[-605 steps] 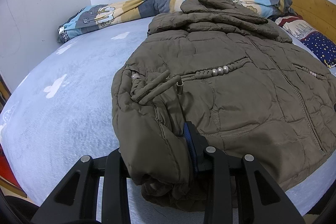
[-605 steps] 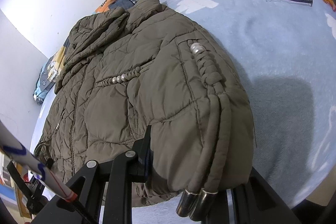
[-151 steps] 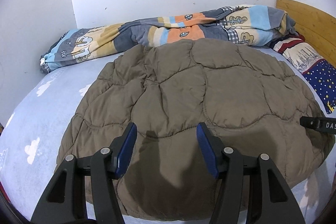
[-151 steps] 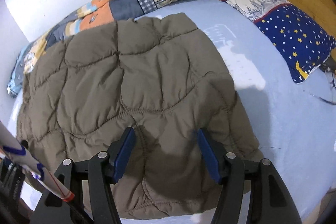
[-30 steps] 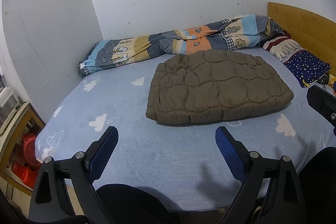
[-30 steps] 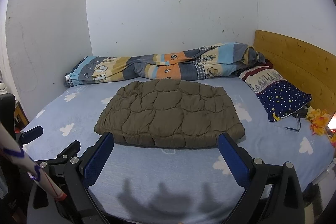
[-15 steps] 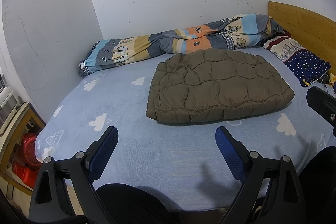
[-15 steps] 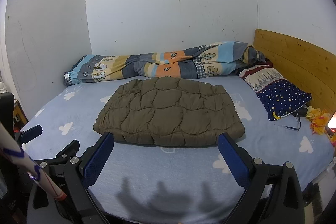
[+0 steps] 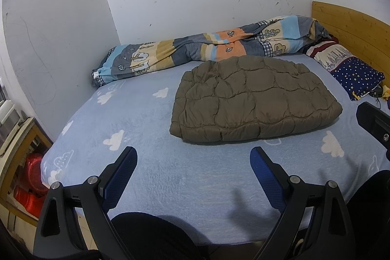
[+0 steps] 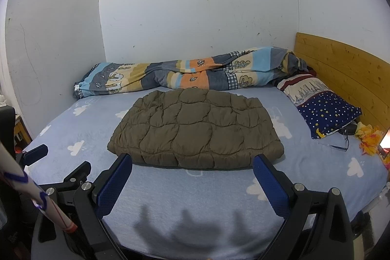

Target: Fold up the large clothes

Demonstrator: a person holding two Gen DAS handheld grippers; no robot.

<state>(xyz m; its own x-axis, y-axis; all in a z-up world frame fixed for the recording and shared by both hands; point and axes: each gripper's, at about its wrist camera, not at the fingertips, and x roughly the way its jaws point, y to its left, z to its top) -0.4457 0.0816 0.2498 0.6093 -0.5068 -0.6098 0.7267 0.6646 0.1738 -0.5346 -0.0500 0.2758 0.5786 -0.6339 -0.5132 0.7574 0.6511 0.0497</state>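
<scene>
While both tools (image 9: pixel 193 163) (image 10: pixel 192 168) gape, jacket (image 10: pixel 195 129) seemingly unlabelled

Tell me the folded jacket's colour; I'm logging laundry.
Olive-brown, quilted; the folded jacket shows best in the right wrist view.

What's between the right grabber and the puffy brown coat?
Only bare blue bed sheet with white clouds lies between the open right gripper and the folded coat, as the right wrist view shows.

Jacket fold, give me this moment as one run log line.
jacket: folded, flat on bed | left gripper: open, clear | right gripper: open, clear
</scene>
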